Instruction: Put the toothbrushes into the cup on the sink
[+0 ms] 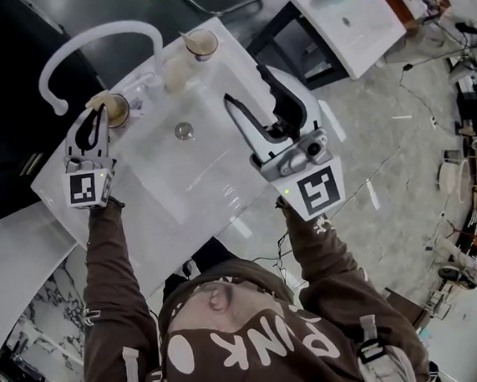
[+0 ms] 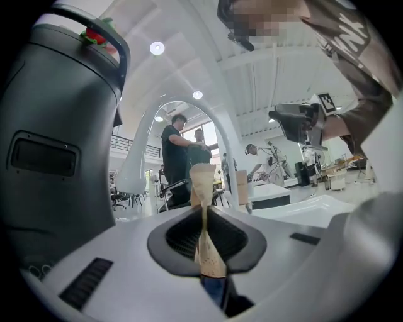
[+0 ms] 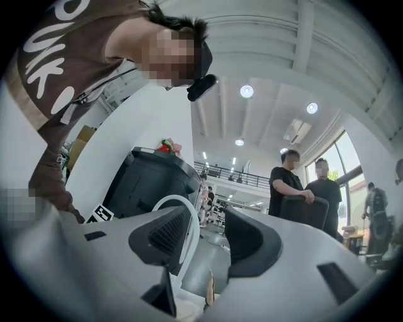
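Note:
My left gripper is shut on a beige toothbrush, which stands upright between the pads in the left gripper view. In the head view the jaw tips sit right beside a brownish cup on the white sink's back left rim. A second cup, with a toothbrush in it, stands at the back rim further right. Over the sink's right side my right gripper is open, and nothing lies between its jaws.
A white arched faucet rises behind the basin, and a pale translucent container stands by its base. The drain is in the middle of the basin. A second white table stands at the back right. People stand in the background.

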